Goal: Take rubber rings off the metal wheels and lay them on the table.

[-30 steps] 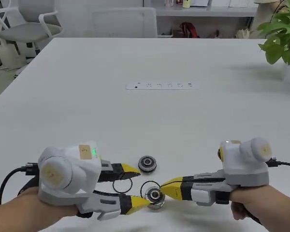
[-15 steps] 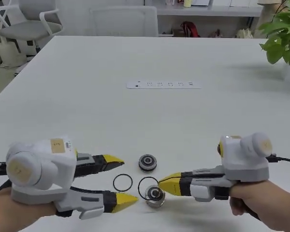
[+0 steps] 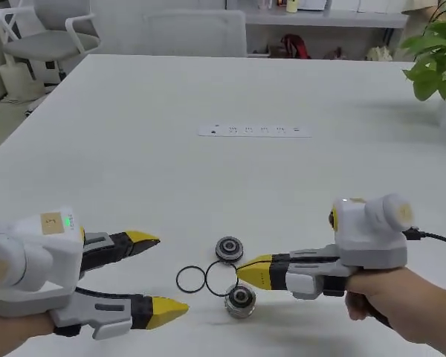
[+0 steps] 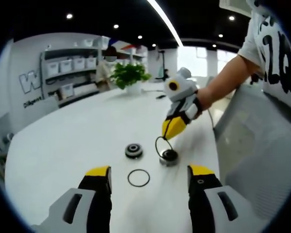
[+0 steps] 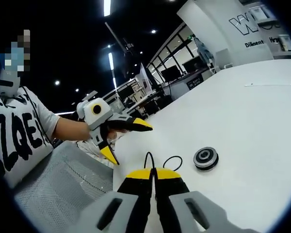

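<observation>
My right gripper is shut on a thin black rubber ring, which hangs just left of a bare metal wheel. A second wheel, dark around its rim, lies a little farther back. A loose ring lies flat on the table beside the held one. My left gripper stands open to the left, holding nothing. In the left gripper view, the loose ring lies between the jaws, with both wheels beyond. The right gripper view shows the held ring rising from the shut tips.
The white table stretches far ahead. A white power strip lies at its middle. A green plant stands at the far right edge. Office chairs and shelving stand beyond the table.
My left gripper has drawn back to the left, away from the loose ring, and stays open. The right gripper has pulled its ring up and left of the near wheel.
</observation>
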Motion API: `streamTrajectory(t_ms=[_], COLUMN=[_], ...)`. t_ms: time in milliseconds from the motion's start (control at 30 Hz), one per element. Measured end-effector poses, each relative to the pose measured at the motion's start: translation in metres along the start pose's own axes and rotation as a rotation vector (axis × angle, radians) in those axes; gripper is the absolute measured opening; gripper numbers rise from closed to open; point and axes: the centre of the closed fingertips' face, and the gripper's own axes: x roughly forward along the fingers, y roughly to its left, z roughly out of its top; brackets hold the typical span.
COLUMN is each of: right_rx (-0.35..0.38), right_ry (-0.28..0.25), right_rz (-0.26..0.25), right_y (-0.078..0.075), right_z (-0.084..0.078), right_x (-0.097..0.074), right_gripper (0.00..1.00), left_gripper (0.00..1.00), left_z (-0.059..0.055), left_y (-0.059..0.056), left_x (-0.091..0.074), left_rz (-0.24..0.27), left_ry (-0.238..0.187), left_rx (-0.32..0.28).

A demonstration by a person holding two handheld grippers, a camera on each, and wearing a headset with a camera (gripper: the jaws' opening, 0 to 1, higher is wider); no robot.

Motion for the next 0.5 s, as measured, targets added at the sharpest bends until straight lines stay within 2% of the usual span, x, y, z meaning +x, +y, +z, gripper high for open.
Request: streamTrajectory(t_ms=[233,500], right_rx=[-0.007,-0.012], right_ry=[-0.007,0.005], right_rz=[0.004,-0.005], right_y=[0.001,-0.001], right_z=[0.006,0.003], right_x=[0.008,0.016], right_gripper=[0.0,0.0], left_gripper=[0.7,0.74], left_z=[-0.003,-0.008], left_y=[0.005,0.012], left_x=[-0.007,-0.014], left_rz=[0.03,0.06], left_ry=[-0.002,-0.002], left_rx=[-0.003,-0.021])
